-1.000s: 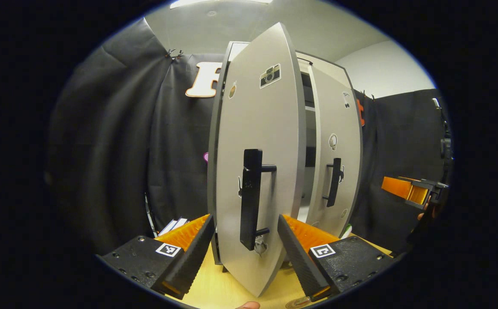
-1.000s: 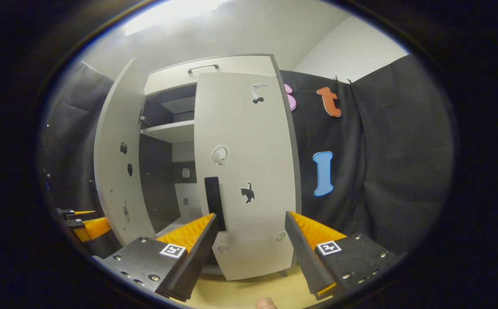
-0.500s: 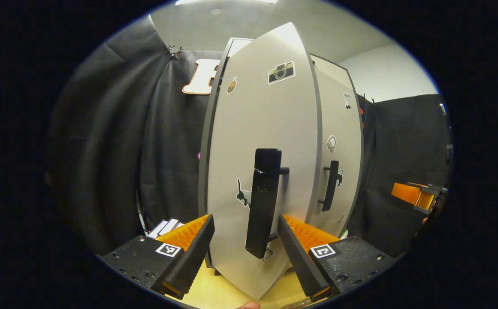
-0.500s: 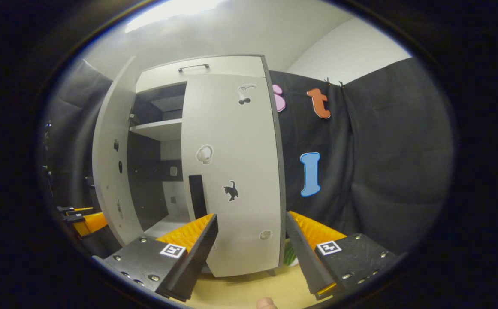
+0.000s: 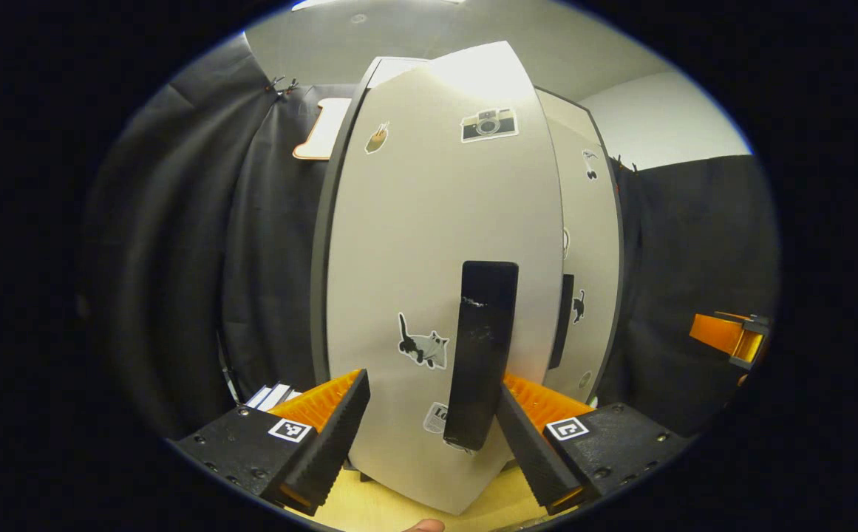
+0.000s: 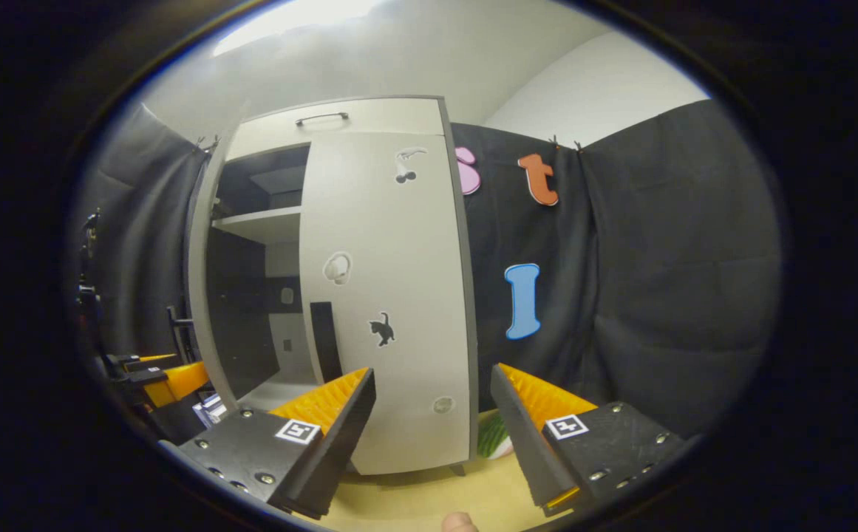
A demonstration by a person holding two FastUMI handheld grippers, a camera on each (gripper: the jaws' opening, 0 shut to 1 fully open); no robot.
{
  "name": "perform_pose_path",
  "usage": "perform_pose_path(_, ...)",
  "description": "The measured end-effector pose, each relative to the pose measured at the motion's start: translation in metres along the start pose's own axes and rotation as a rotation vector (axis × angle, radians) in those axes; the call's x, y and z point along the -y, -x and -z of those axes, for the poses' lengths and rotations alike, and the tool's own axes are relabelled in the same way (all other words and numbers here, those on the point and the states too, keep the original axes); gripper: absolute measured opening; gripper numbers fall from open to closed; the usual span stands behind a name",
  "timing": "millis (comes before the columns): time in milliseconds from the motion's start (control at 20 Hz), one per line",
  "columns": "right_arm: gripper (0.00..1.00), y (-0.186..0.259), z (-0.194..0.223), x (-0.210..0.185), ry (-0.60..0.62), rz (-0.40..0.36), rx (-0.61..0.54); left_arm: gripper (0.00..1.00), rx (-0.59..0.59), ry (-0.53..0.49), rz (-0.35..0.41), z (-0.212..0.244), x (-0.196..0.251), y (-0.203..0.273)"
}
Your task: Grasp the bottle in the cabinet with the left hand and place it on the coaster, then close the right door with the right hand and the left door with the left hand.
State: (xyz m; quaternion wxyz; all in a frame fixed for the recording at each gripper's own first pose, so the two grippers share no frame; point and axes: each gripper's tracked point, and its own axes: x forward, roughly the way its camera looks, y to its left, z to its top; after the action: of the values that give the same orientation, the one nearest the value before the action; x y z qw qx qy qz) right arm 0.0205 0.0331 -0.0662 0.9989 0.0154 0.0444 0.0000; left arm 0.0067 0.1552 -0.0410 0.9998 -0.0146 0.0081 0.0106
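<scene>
The cabinet's left door (image 5: 429, 244), pale grey with stickers, looms close in the left gripper view. Its black handle (image 5: 482, 355) stands between the fingers of my open left gripper (image 5: 429, 443), close to the right-hand finger (image 5: 528, 443). The right door (image 5: 593, 244) lies flat against the cabinet behind it. In the right gripper view the right door (image 6: 384, 295) is shut, while the left door (image 6: 210, 281) is seen edge-on and still ajar. My right gripper (image 6: 432, 436) hangs open a little way off the right door, holding nothing.
A dark interior with a shelf (image 6: 259, 222) shows in the gap. A green and white object (image 6: 495, 437) sits by the cabinet's right foot. Flat white items (image 5: 273, 395) lie left of the cabinet on the wooden table (image 5: 369, 510). The other gripper (image 5: 728, 338) hovers at far right.
The left door has swung far toward the cabinet, with my left gripper following around its handle. My right gripper has drawn back from the shut right door.
</scene>
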Motion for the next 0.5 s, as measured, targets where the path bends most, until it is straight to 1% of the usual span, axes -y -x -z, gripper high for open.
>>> perform_pose_path(100, 0.95, 0.002, -0.001, 0.011, 0.004, 0.019, 0.002, 0.99, 0.001, -0.005, 0.013, -0.001, 0.008, -0.009)
perform_pose_path(300, 0.95, 0.007, -0.001, 0.032, 0.010, 0.058, 0.001, 1.00, 0.001, -0.045, 0.025, 0.000, 0.018, -0.026)
perform_pose_path(500, 0.95, 0.012, -0.003, 0.051, 0.008, 0.089, 0.001, 1.00, -0.005, -0.051, 0.033, 0.001, 0.026, -0.041)
